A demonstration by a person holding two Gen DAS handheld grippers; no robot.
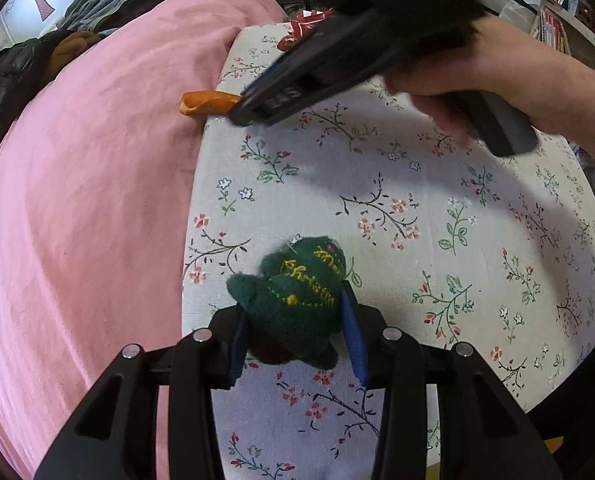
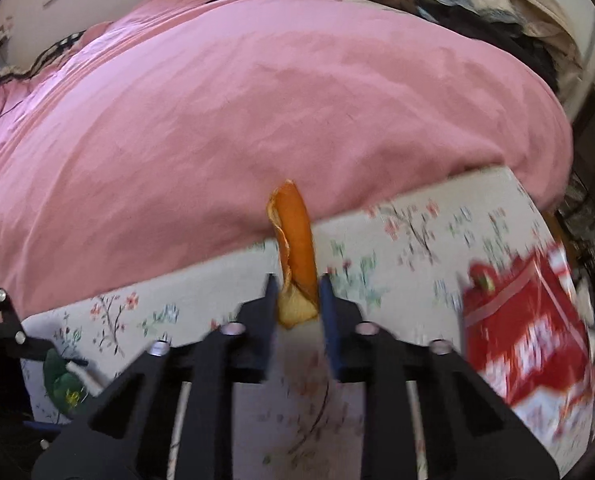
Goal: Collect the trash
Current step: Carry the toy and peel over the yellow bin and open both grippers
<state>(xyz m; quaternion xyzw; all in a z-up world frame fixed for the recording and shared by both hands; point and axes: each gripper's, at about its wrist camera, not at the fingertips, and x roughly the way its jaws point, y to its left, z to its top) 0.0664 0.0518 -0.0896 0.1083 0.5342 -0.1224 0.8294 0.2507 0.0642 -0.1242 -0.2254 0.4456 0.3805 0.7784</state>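
Mid-pickup at the floral-cloth bench (image 1: pixel 377 184): right gripper (image 2: pixel 295 292) jaws nearly closed on the orange peel (image 2: pixel 295 240) at the bench's edge by the pink bedspread (image 2: pixel 217 120), left gripper (image 1: pixel 293 336) jaws part-open clasping the green knitted ornament (image 1: pixel 297 292) above the bench; next, probably lifting the peel clear.

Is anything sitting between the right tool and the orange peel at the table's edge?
Nothing visible does. The right tool already has the orange peel between its fingers and appears closed on it at the edge of the floral table. The red wrapper lies off to the side, clear of the grip.
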